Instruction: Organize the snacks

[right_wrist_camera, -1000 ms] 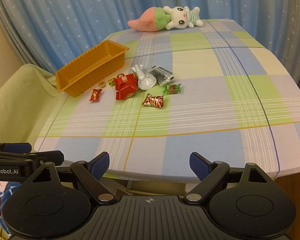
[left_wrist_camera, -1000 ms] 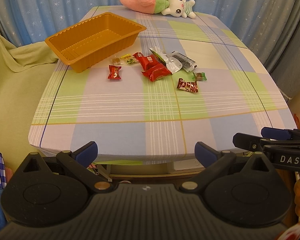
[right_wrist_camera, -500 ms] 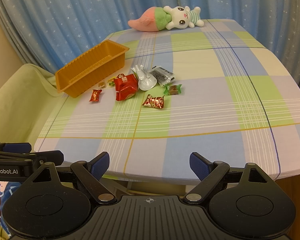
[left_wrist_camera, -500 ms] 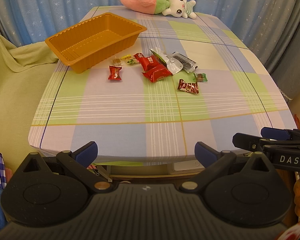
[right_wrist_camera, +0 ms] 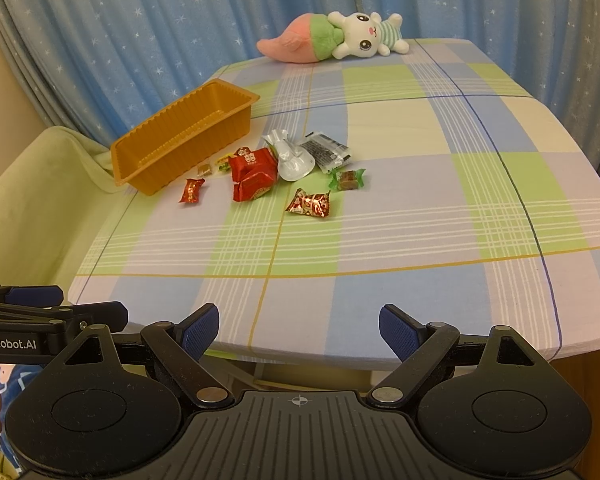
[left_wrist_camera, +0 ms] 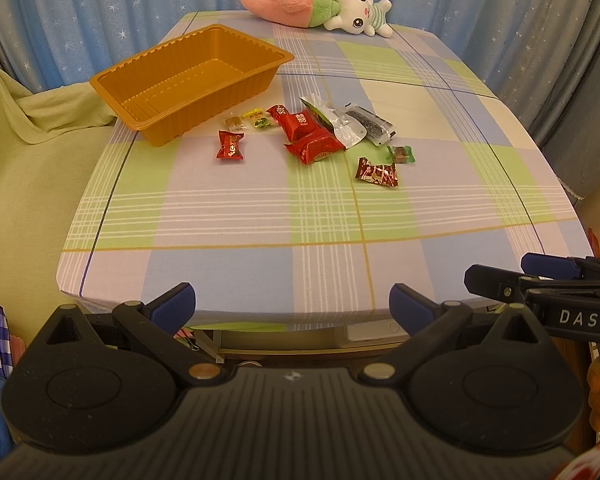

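An empty orange tray (left_wrist_camera: pixel 188 80) (right_wrist_camera: pixel 180 136) sits at the table's left. Several wrapped snacks lie beside it: a small red candy (left_wrist_camera: pixel 230 145) (right_wrist_camera: pixel 191 191), two red packets (left_wrist_camera: pixel 314 145) (right_wrist_camera: pixel 254 174), a silver pouch (left_wrist_camera: pixel 348 130) (right_wrist_camera: pixel 292 158), a dark sachet (left_wrist_camera: pixel 370 120) (right_wrist_camera: pixel 326 150), a green-ended candy (left_wrist_camera: pixel 400 155) (right_wrist_camera: pixel 347 179) and a red-gold candy (left_wrist_camera: pixel 376 173) (right_wrist_camera: pixel 309 203). My left gripper (left_wrist_camera: pixel 292 306) and right gripper (right_wrist_camera: pixel 299 330) are both open and empty, at the table's near edge, far from the snacks.
A plush rabbit in a pink carrot (left_wrist_camera: pixel 320 4) (right_wrist_camera: pixel 332 38) lies at the table's far edge. Blue star curtains (right_wrist_camera: pixel 140 32) hang behind. A green sofa (left_wrist_camera: pixel 24 168) stands left of the checked tablecloth (left_wrist_camera: pixel 260 216).
Both views have shifted very slightly; the table appears marginally closer. The snacks and tray have not moved. Both grippers stay open.
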